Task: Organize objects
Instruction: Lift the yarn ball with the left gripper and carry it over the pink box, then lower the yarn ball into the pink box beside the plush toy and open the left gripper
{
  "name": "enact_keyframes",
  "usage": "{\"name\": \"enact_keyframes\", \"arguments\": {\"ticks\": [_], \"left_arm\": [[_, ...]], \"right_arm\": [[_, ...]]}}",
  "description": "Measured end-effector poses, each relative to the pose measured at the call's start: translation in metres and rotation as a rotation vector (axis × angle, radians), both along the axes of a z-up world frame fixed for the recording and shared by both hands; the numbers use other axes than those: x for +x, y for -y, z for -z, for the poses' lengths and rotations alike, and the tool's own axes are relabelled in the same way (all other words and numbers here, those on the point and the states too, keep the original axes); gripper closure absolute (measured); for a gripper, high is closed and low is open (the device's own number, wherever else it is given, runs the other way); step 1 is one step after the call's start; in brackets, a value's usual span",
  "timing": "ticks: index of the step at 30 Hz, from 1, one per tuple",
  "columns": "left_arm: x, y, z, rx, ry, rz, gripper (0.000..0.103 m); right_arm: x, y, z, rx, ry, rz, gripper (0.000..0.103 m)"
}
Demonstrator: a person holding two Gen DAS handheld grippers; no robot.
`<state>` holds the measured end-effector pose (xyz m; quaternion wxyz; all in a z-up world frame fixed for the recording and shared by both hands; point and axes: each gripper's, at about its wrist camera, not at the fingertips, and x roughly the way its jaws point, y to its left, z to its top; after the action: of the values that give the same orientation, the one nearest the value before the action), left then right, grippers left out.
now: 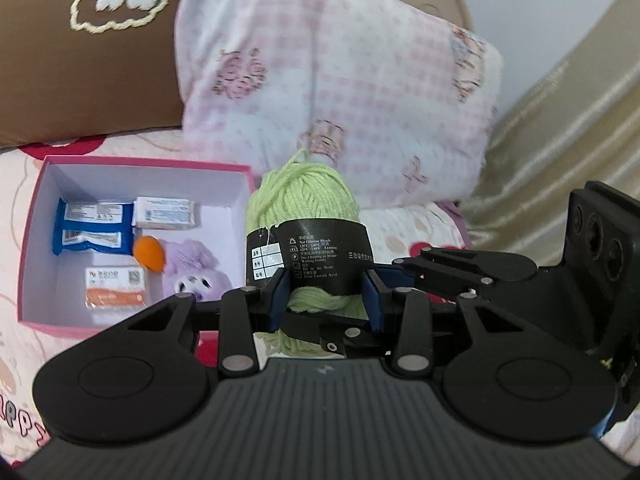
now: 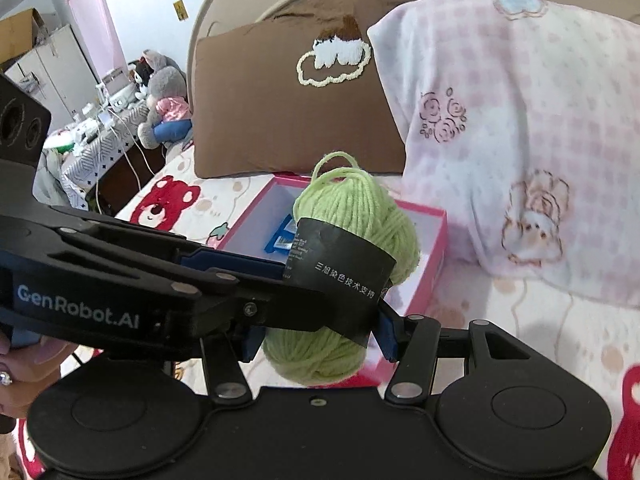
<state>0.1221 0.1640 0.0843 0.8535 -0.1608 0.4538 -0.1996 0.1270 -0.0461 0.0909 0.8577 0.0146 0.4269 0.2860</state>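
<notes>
A light green yarn ball (image 1: 304,200) with a black paper band hangs above the bed, clamped from two sides. My left gripper (image 1: 326,296) is shut on its lower half, blue pads against the band. My right gripper (image 2: 320,336) is shut on the same yarn ball (image 2: 352,208). The right gripper's fingers (image 1: 460,264) come in from the right in the left wrist view. The left gripper's fingers (image 2: 224,258) cross from the left in the right wrist view. An open pink box (image 1: 140,164) lies on the bed to the left, behind the ball.
The pink box (image 2: 436,240) holds blue packets (image 1: 92,224), a white carton (image 1: 164,212), an orange-and-white carton (image 1: 116,284) and a purple plush (image 1: 192,268). A brown pillow (image 2: 280,112) and a pink checked pillow (image 1: 340,80) lean behind. A cluttered side table (image 2: 100,128) stands left.
</notes>
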Motion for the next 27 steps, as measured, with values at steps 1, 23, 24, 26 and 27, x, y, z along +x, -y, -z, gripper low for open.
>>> {"name": "enact_keyframes", "arguments": {"ticks": [1,23,24,26,27], "left_arm": [[0.009,-0.004,0.005,-0.007,-0.015,-0.011,0.065],[0.091,-0.045,0.123,-0.128,-0.174,-0.139,0.065],[0.092,-0.043,0.125,-0.129,-0.176,-0.128,0.065],[0.093,-0.039,0.128,-0.131,-0.168,-0.112,0.065],[0.094,-0.038,0.129,-0.134,-0.168,-0.111,0.065]], "right_arm": [[0.010,-0.004,0.003,-0.008,-0.010,-0.006,0.043],[0.091,-0.041,0.094,-0.094,-0.105,0.017,0.044],[0.091,-0.040,0.095,-0.104,-0.109,0.014,0.044],[0.092,-0.038,0.096,-0.129,-0.105,0.007,0.044],[0.094,-0.037,0.096,-0.137,-0.105,0.006,0.044]]}}
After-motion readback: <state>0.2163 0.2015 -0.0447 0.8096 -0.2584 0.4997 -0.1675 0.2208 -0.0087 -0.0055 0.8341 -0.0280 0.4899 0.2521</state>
